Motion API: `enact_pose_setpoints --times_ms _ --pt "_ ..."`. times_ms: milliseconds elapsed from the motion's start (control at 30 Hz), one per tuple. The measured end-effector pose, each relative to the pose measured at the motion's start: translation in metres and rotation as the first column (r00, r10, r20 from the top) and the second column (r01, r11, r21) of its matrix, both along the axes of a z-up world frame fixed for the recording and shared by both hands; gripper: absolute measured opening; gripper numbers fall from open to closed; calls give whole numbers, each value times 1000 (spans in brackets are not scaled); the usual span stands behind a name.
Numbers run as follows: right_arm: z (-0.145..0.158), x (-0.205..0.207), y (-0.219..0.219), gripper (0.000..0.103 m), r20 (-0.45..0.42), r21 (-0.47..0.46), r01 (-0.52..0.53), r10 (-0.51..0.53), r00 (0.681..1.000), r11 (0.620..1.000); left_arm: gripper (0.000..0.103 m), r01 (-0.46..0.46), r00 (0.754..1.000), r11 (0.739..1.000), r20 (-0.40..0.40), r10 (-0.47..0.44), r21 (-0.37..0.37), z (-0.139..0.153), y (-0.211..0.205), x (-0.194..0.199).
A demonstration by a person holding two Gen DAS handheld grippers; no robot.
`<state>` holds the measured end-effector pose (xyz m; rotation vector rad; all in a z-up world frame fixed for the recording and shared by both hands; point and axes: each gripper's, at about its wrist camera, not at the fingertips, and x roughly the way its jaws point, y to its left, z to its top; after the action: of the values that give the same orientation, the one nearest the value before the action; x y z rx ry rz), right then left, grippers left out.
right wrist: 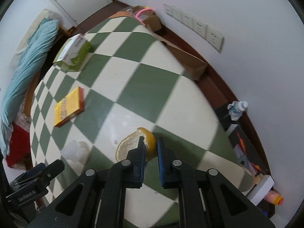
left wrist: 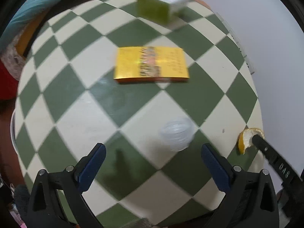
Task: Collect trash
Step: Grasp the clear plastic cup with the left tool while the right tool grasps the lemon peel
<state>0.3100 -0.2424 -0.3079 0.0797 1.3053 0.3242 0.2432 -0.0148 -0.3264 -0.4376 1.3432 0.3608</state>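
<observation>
Down at the counter's [right wrist: 133, 87] right edge, the curved yellow citrus peel [right wrist: 131, 144] stands on edge, pith side leftward, pinched between the nearly closed jaws of the right gripper [right wrist: 151, 145]. Nearby, a clear ribbed plastic cup [left wrist: 177, 135] lies before the left gripper [left wrist: 153, 153], whose jaws gape wide, empty

Soft, even indoor light fills both my views, with a faint sheen on the checkered bench [left wrist: 133, 114]. Motion blur smears the yellow box [left wrist: 151, 64] and the clear cup [left wrist: 176, 133]. The fisheye bows the bench edges, and the corners go black.
</observation>
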Motion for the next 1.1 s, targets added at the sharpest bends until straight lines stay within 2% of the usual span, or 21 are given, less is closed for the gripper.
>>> enact_pose_setpoints --times_ms 133,167,200,233,300,333,433,733,767,900,1100 --pt "-5 2 -10 12 -11 -10 17 -17 1000 1000 101 -3 1000 1000 -19 4 7 -11 -9 14" --pt "-6 2 -11 12 -10 -11 20 -20 1000 1000 92 -8 1000 1000 -18 8 13 -12 -9 14" --pt "-6 2 -12 12 -10 -10 22 -22 1000 1000 74 -14 1000 1000 -15 14 22 -12 -9 14" --pt "-6 2 -12 12 -10 -8 23 -23 1000 1000 70 -20 1000 999 -16 20 26 -13 -10 15" --pt "-6 2 -12 12 -6 -9 22 -22 1000 1000 45 -28 999 1000 17 28 1 -11 -11 14" --pt "-6 2 -12 12 -4 -9 21 -21 1000 1000 38 -32 999 999 25 32 10 -9 -12 13" --pt "-6 3 -9 12 1 -13 19 -19 1000 1000 38 -26 999 999 34 25 42 -6 -15 15" --pt "-6 2 -6 12 1 -23 7 -7 1000 1000 38 -15 999 998 50 11 66 -1 -15 16" --pt "-5 2 -5 12 2 -22 6 -6 1000 1000 38 -13 998 997 55 9 73 -2 -21 7" --pt "3 0 -3 12 19 -16 -1 1 1000 1000 38 -6 996 994 92 -3 105 17 -29 -2" --pt "28 -8 9 12 68 4 -40 39 997 999 38 -26 987 987 158 1 158 58 -14 -24"
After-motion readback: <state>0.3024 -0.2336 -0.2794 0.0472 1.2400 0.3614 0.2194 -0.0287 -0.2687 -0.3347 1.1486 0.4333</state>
